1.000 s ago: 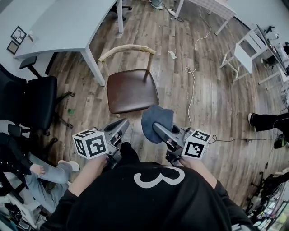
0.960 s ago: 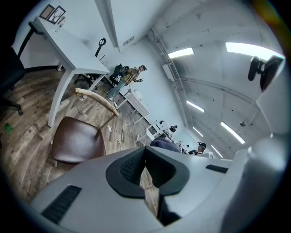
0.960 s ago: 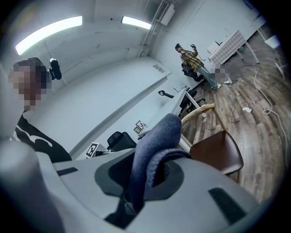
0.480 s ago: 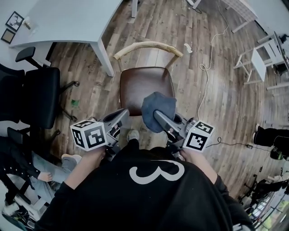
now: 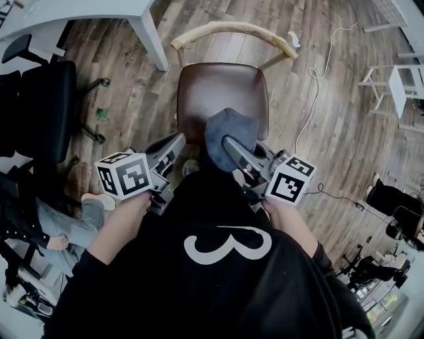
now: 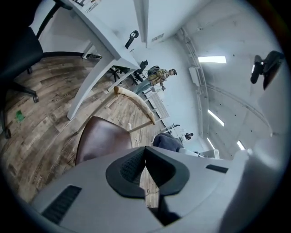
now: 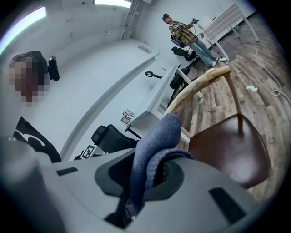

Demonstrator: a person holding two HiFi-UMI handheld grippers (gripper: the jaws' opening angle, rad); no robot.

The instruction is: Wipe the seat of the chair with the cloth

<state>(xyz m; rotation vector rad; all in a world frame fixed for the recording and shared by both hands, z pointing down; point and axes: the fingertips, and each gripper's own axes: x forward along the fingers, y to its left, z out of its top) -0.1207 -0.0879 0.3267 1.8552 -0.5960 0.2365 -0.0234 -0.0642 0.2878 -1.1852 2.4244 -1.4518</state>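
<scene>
- Right tongs (image 7: 150, 175) clamped hard on the blue cloth (image 5: 228, 127) (bunched up, poking out past the tips), over the front edge of the chair seat (image 5: 222, 86).
- Left tongs (image 6: 145, 150) pressed together, nothing in them, just off the chair's front-left corner.
- Curved wooden backrest (image 5: 232, 30) on the chair's far side.
- White desk (image 5: 86, 12) stands left of the chair.

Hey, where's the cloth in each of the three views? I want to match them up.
Head view: cloth at centre, over the near edge of the seat.
Left gripper view: just right of centre, a blue-grey bump beyond the jaws.
Right gripper view: centre, clamped between the jaws.
Shared landmark: the chair's curved wooden backrest.
</scene>
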